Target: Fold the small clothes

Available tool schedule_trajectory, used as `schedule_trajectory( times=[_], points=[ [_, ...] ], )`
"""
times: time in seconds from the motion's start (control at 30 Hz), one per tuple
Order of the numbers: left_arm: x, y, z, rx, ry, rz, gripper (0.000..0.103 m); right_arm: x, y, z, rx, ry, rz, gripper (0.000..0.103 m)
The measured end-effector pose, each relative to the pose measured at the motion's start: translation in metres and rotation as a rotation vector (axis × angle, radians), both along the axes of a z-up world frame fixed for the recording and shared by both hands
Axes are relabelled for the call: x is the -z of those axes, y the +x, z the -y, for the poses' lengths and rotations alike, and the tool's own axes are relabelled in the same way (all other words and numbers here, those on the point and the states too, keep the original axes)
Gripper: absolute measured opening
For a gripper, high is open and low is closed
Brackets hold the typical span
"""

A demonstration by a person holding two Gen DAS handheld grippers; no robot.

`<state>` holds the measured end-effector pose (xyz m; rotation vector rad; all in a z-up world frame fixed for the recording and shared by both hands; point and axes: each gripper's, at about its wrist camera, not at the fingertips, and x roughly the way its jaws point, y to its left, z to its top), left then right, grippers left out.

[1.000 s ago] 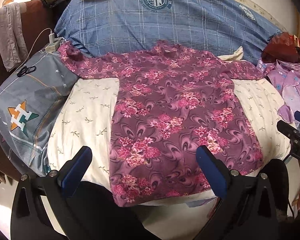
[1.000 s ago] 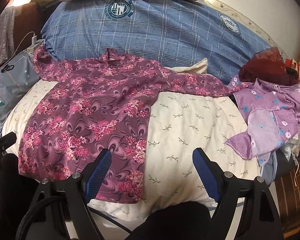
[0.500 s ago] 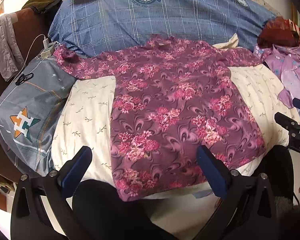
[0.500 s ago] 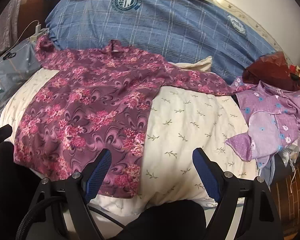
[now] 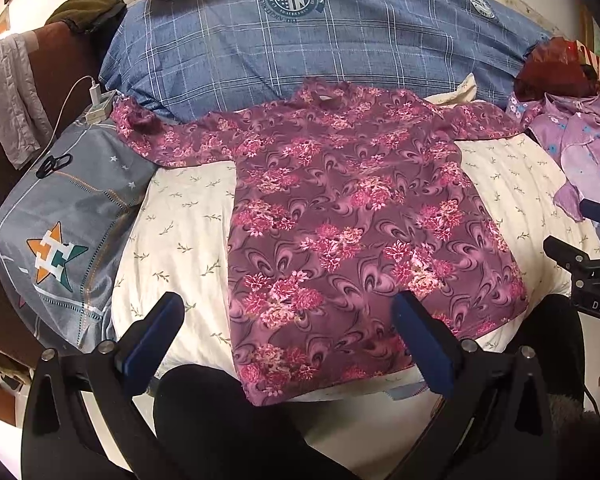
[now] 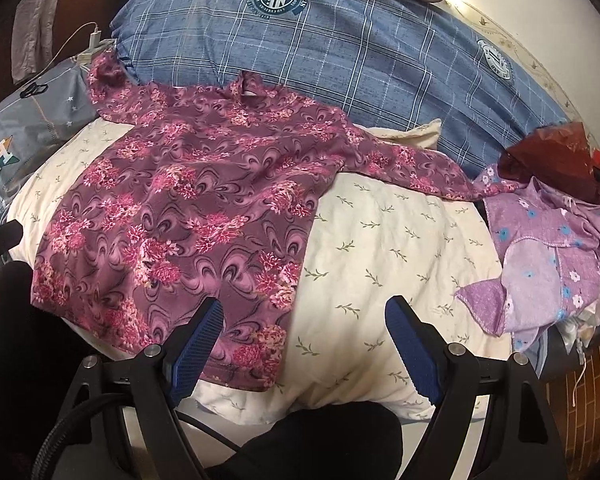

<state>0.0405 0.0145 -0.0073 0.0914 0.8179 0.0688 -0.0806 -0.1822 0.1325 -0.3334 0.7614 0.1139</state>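
Honestly not much has changed since a second ago. The maroon floral top [image 5: 352, 216] is still laid out flat on the cream leaf-print quilt [image 5: 180, 232], sleeves out, collar up by the blue plaid bedding [image 5: 340, 52]. The left gripper [image 5: 288, 340] and right gripper [image 6: 304, 344] both hang over the near hem with jaws wide apart, gripping nothing. The views just tilted a little. The lilac floral garment [image 6: 552, 256] stays heaped at the right.
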Motion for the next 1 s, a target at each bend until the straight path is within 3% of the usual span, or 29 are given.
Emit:
schedule_trajectory(
  times=[0.63,1.0],
  points=[
    [-0.011,0.019,0.012,0.018,-0.01,0.001,0.103,0.005,0.03,0.012,0.011,0.039,-0.038,0.084],
    [-0.004,0.049,0.011,-0.001,-0.021,-0.049,0.103,0.012,0.062,0.017,0.009,0.063,-0.076,0.084]
  ],
)
